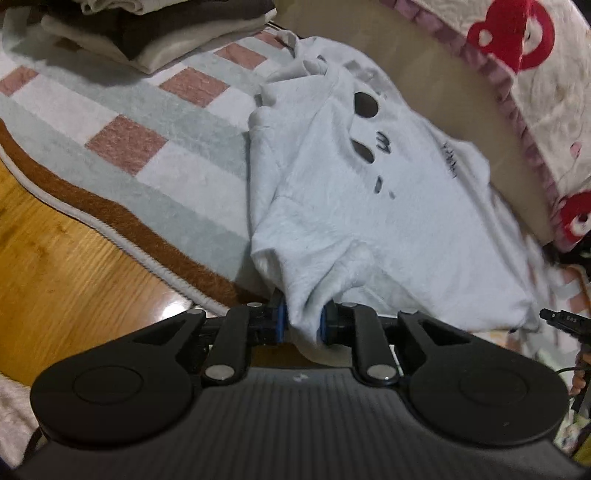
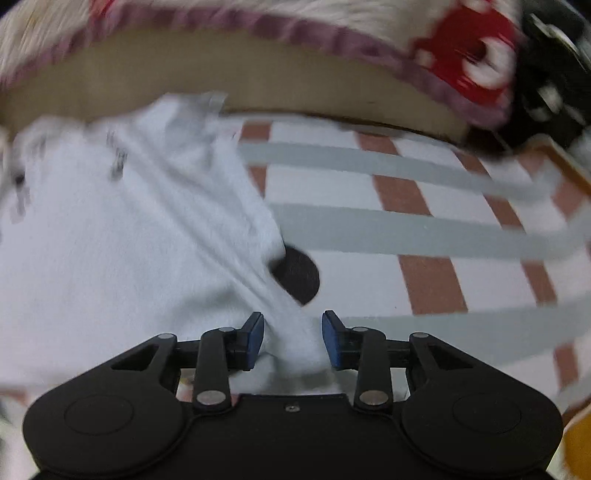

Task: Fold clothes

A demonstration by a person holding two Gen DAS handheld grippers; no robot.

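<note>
A white T-shirt (image 1: 369,221) with black printed marks lies spread on a checked rug (image 1: 122,103), stretched toward both grippers. My left gripper (image 1: 301,325) is shut on a bunched corner of the shirt at its near edge. In the right wrist view the same white T-shirt (image 2: 110,240) fills the left half, blurred by motion. My right gripper (image 2: 293,339) has its blue pads (image 2: 258,336) closed on a bunched fold of the shirt. A dark round print (image 2: 299,277) shows just beyond the fold.
A stack of folded clothes (image 1: 147,29) sits at the rug's far left. Wooden floor (image 1: 55,277) lies past the rug's brown border. A bed edge with a red-and-white quilt (image 1: 517,55) runs along the far side, also in the right wrist view (image 2: 258,81).
</note>
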